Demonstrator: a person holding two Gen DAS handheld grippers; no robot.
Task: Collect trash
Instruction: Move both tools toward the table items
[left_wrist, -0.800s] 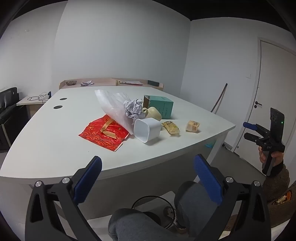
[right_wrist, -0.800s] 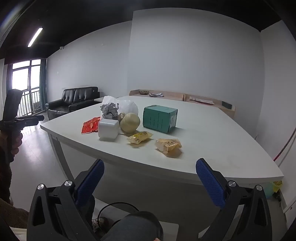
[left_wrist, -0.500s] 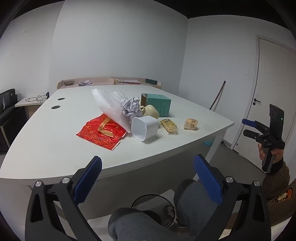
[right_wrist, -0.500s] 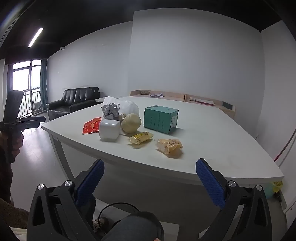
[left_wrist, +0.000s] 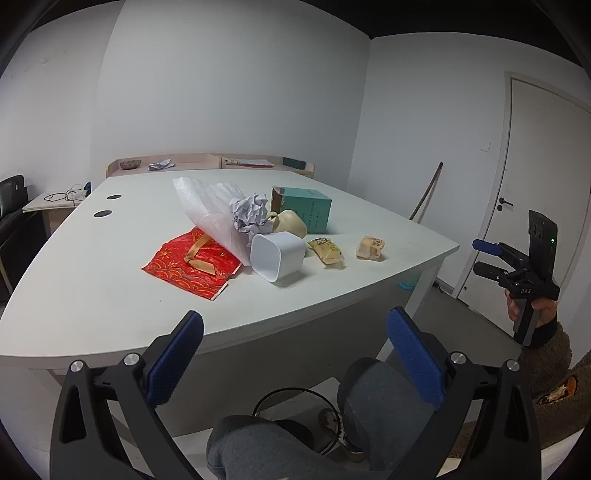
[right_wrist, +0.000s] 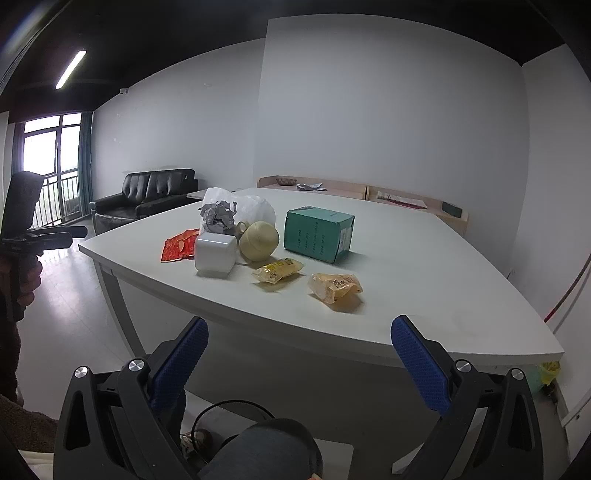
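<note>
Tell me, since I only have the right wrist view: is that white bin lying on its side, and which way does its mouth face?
Observer: Yes. The left wrist view shows the white bin on its side, mouth toward the left gripper. It looks empty.
Operator: What is the red thing behind it?
Observer: A flat red bag with gold handles, lying on the table. The clear plastic bag leans over its far edge.
Operator: Is the teal box closed?
Observer: Apparently not. The teal box looks open at the end nearest the plastic bag, with brown showing inside.
</note>
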